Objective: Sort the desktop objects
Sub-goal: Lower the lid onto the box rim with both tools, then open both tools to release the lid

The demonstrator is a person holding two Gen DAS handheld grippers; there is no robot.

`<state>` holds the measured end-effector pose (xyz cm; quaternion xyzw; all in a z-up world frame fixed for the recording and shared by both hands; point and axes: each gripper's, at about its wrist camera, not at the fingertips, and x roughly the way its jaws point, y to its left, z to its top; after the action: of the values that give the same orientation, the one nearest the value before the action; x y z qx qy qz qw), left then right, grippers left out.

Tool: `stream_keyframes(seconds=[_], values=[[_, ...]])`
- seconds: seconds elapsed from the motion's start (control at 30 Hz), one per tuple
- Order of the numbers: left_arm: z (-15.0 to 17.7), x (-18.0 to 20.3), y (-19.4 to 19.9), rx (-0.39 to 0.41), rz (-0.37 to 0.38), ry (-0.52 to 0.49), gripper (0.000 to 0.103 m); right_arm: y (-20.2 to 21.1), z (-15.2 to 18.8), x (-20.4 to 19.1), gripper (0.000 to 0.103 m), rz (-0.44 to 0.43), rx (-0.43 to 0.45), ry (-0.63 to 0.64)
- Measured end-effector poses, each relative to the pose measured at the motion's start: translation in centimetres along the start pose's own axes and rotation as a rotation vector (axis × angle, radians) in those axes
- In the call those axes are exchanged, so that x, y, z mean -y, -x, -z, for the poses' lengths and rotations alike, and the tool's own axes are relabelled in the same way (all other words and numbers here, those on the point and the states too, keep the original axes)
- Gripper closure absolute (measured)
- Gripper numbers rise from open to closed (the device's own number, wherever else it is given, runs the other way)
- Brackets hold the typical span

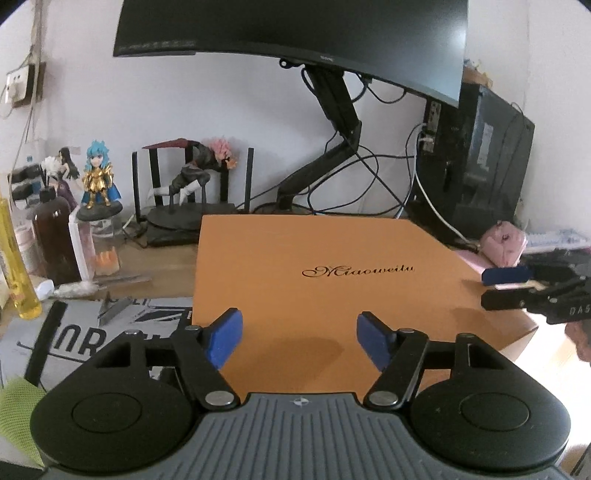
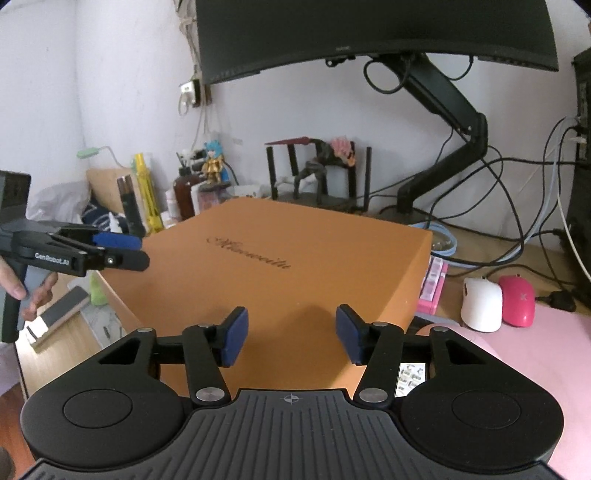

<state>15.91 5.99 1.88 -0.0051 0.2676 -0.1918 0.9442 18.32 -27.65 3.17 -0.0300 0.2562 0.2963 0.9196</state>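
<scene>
Left wrist: left gripper tilted over box

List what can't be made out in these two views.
Box contents: it is closed, both views.
Monitor top: cut off by the upper edge, both views.
Pink pack: right wrist view, mostly behind the box.
Printed sheet: right wrist view, print too small, partly behind the right gripper.
Hand: right wrist view, cut by the left edge.
</scene>
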Motion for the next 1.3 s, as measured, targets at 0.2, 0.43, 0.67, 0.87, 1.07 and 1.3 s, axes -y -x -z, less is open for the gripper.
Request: stream_keyframes(seconds=[0.2,0.43,0.67,0.87,1.07,1.3], values=[[0.6,0.5,0.0,0.021,-0.019,-0.033,0.028,-0.1,0.2,-0.7,0.046,0.031,0.006,0.028],[0.8,0.4,0.1,0.067,-0.016,-0.012,0.024,-0.6,0.5,-1.6,0.020,0.016,0.025,0.026],[1.5,0.9,1.1,0.091,-0.058,0.015,0.000,1.3,1.5,-2.4,0.008,0.057,0.070,-0.036],[2.4,-0.2,4.6,0.219,-0.010,0.191,0.000,5.1,2.8,-3.1,0.001,0.106,0.150,-0.080],[3.2,0.6,8.6,0.380,0.012,0.247,0.000,9.2,3.6,-3.9,0.000,0.166,0.270,-0.122],[4.2,3.4,11.8,0.487,-0.019,0.195,0.000,12.8,5.1,-5.2,0.000,0.229,0.396,-0.140]])
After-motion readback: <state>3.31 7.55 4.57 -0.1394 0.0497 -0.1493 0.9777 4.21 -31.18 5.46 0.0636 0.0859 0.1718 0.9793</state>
